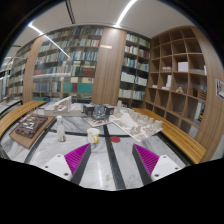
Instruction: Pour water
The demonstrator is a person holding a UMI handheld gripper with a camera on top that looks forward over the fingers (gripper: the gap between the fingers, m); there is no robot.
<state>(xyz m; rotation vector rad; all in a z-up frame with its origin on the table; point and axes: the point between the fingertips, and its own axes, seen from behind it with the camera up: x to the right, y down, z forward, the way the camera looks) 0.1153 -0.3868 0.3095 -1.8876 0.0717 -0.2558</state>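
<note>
The tongs (112,160) hang open and empty, their two pink pads set wide apart above the pale table (115,172). Nothing stands between the fingers, so the pouring looks not yet begun: no vessel is gripped, lifted or tilted. Just ahead of the fingers, roughly on their midline, a small light cup (93,137) stands upright on the table. Left of it and a little farther off stands a clear bottle (60,129), also upright, probably the water source. The tongs are held level and low, pointing straight across the table toward these two. Beyond them lie scattered clutter, then bookshelves (80,65) along the far wall.
</note>
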